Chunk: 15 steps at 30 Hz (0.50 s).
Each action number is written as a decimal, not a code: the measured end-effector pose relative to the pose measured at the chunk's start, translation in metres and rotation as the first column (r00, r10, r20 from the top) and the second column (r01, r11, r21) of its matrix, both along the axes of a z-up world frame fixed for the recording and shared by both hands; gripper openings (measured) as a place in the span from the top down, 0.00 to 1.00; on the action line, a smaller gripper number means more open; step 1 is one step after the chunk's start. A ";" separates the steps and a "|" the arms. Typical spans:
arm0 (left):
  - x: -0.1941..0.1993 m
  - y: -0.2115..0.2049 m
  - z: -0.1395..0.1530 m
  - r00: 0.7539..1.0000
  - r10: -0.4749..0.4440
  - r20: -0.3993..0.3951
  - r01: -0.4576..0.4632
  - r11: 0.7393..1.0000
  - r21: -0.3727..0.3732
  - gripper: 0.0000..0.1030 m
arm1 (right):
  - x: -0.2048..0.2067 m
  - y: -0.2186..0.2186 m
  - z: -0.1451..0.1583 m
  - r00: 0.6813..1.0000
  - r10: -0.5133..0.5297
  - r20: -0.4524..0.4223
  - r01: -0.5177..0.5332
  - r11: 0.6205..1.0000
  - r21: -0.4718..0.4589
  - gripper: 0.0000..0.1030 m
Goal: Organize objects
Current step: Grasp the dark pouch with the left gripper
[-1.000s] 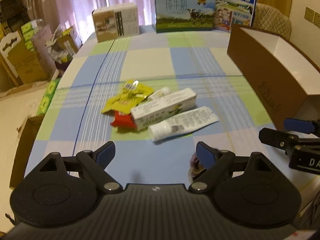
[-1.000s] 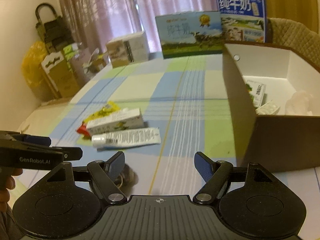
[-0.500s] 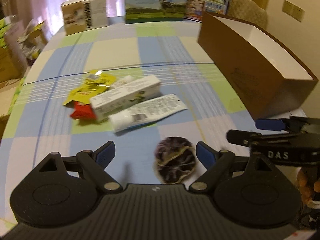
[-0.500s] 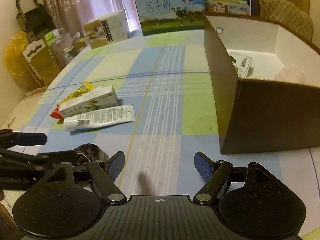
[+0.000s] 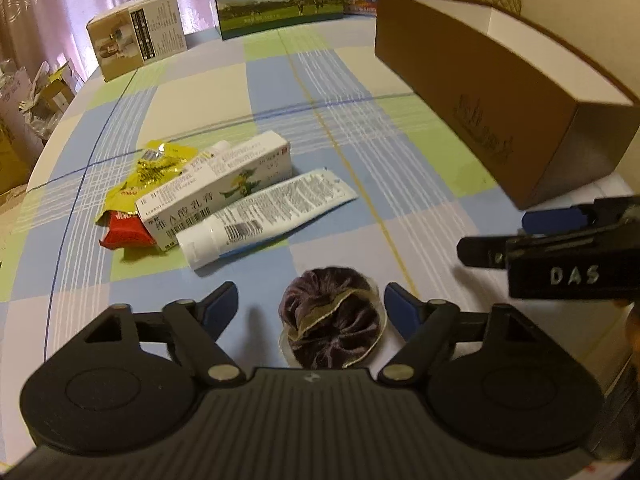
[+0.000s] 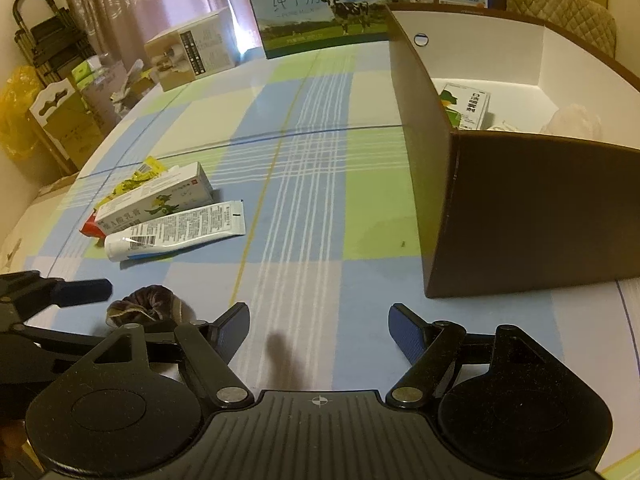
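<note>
A dark purple velvet scrunchie (image 5: pixel 332 316) lies on the checked tablecloth between the spread fingers of my open left gripper (image 5: pixel 311 304); it also shows in the right wrist view (image 6: pixel 146 310). Beyond it lie a white tube (image 5: pixel 264 216), a white ointment carton (image 5: pixel 216 192), a yellow packet (image 5: pixel 156 168) and a red packet (image 5: pixel 124 232). My right gripper (image 6: pixel 319 326) is open and empty over bare cloth, left of the brown storage box (image 6: pixel 520 216). The box holds a small green-and-white carton (image 6: pixel 466 106) and a pale bundle (image 6: pixel 572 120).
Two milk cartons (image 6: pixel 320 8) and a tan box (image 6: pixel 188 54) stand at the table's far edge. Bags and cardboard boxes (image 6: pixel 60 112) sit on the floor to the left. The right gripper shows at the right of the left wrist view (image 5: pixel 560 256).
Both grippers have moved forward and lower over the table. The scrunchie has come from beside the left gripper's right finger to between its fingers. Both grippers stay open.
</note>
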State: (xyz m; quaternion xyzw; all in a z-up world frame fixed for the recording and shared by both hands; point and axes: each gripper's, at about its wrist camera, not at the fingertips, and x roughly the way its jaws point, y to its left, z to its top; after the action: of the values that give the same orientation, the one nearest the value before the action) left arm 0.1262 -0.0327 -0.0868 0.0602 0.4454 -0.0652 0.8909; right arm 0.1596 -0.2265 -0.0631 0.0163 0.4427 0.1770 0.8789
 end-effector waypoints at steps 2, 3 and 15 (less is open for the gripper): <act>0.001 0.001 -0.004 1.000 -0.003 -0.012 0.003 1.000 0.005 0.34 | -0.001 0.002 0.001 1.000 0.010 0.002 -0.010 1.000 0.000 0.28; 0.001 0.001 -0.005 1.000 -0.005 -0.016 0.005 1.000 0.005 0.36 | -0.001 0.003 0.001 1.000 0.014 0.003 -0.014 1.000 -0.001 0.28; -0.006 0.027 0.001 0.996 0.081 -0.023 -0.081 0.997 0.006 0.67 | 0.007 0.036 0.014 0.989 0.123 0.077 -0.128 0.990 0.065 0.53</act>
State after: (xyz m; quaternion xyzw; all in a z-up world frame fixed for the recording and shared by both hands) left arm 0.1205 -0.0059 -0.0860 0.0434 0.4581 -0.0286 0.8874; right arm 0.1664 -0.1906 -0.0495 0.0128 0.4042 0.2478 0.8804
